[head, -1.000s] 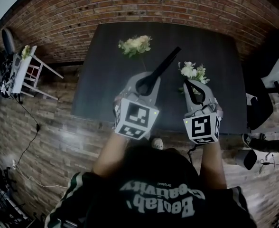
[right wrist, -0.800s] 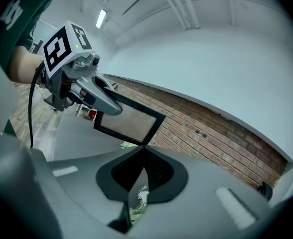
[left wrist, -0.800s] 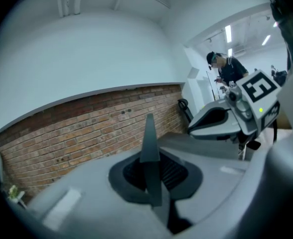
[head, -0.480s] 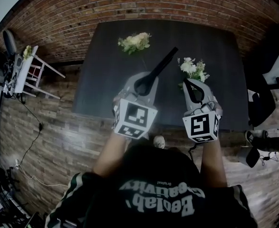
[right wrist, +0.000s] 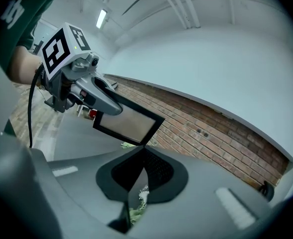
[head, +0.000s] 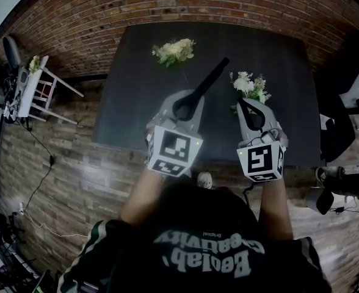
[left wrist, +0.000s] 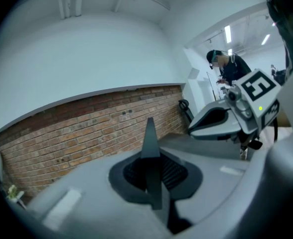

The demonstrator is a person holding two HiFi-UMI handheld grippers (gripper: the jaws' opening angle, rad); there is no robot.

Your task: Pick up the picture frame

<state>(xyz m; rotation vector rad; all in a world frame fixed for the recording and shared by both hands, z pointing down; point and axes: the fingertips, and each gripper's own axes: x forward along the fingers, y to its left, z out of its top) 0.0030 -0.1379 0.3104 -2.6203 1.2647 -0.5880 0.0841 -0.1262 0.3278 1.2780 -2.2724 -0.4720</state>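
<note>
The picture frame (head: 213, 78) is black and thin, and in the head view it shows edge-on, slanting up over the dark table (head: 130, 102). My left gripper (head: 195, 99) is shut on its lower end. The left gripper view has the frame's edge (left wrist: 150, 143) standing upright between the jaws. From the right gripper view its pale glass face (right wrist: 126, 122) shows, raised above the table in the left gripper (right wrist: 114, 108). My right gripper (head: 243, 105) hovers beside it on the right, shut with nothing in it (right wrist: 141, 156).
Two bunches of pale flowers lie on the table, one at the back (head: 174, 52) and one just past the right gripper (head: 250, 89). A brick wall runs behind the table. A white stool (head: 39, 93) stands left, dark chairs (head: 344, 72) right.
</note>
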